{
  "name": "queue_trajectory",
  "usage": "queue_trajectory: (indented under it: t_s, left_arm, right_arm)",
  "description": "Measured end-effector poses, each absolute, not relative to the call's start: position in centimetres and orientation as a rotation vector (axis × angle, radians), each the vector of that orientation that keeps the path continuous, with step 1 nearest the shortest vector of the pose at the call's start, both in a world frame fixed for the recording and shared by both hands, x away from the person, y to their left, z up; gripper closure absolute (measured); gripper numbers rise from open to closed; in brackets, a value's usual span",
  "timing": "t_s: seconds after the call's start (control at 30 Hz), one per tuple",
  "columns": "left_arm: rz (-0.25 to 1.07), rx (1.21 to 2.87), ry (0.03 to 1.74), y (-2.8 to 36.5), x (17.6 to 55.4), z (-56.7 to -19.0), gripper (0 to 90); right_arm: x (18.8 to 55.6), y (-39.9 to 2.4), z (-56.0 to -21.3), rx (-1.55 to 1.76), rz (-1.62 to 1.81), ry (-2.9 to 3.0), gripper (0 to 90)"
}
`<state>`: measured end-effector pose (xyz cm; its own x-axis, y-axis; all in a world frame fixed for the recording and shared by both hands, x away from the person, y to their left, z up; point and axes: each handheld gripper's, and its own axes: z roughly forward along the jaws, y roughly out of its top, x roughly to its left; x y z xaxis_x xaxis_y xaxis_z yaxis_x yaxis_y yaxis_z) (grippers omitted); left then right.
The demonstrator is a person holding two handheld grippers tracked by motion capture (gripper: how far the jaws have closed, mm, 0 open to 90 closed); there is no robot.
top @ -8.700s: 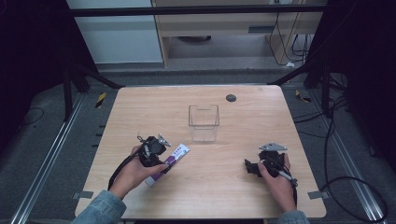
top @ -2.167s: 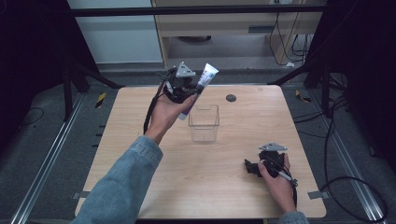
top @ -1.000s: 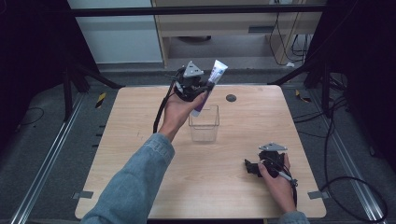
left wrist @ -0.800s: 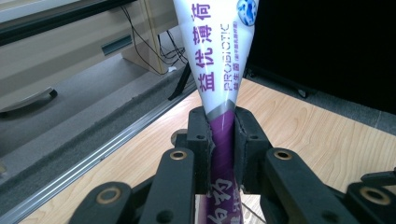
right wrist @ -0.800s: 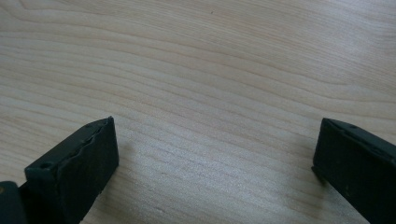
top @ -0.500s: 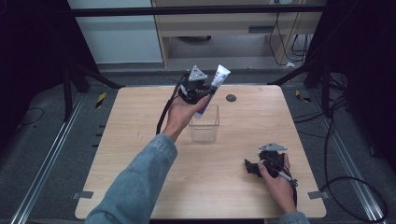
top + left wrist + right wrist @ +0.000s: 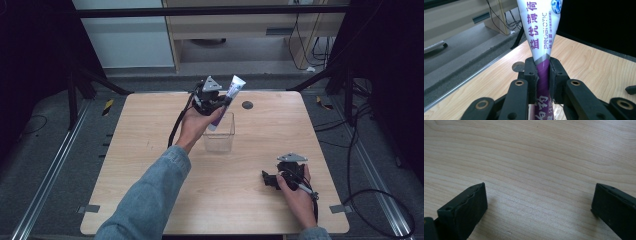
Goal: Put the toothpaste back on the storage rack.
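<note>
- Wooden table (image 7: 150, 165), pale grain, stands on a grey floor with dark frame rails to either side; a cabinet and cables lie beyond its far edge.
- Toothpaste tube (image 7: 226, 100): purple and white, clamped at its purple lower half by the left gripper (image 7: 212, 102), jaws closed tight on both sides of it as the left gripper view shows (image 7: 543, 75).
- Change: some seconds ago the tube lay at the near left of the table; it has since been carried to the far middle and, over the last second, has shifted right to stand over the clear container (image 7: 219, 132).
- Meaning, as a judgement: the carry appears nearly complete; lowering and release into the container look to be the remaining step.
- Orientation: long axis steep, tilted to the far right. The flat crimped end points up; the lower end sits at or just inside the container's mouth.
- Contact between tube and container wall cannot be told.
- Right gripper (image 7: 280, 176): rests near the table's right front, well apart from the container, jaws spread wide, holding nothing (image 7: 536, 202).
- Small dark disc (image 7: 247, 105) lies on the table just beyond the container.
</note>
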<state>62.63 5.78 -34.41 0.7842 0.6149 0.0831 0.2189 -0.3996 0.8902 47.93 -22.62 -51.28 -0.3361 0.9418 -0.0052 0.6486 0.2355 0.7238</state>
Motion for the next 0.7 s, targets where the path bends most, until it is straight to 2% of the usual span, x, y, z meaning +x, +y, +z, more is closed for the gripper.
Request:
queue_trajectory:
  t_s: [0.7]
  left_arm:
    - [0.487,2.007,0.622,6.6,62.8,-36.7,78.2]
  right_arm:
    - [47.9,-22.6,-51.3,1.454,0.881,2.070,0.4]
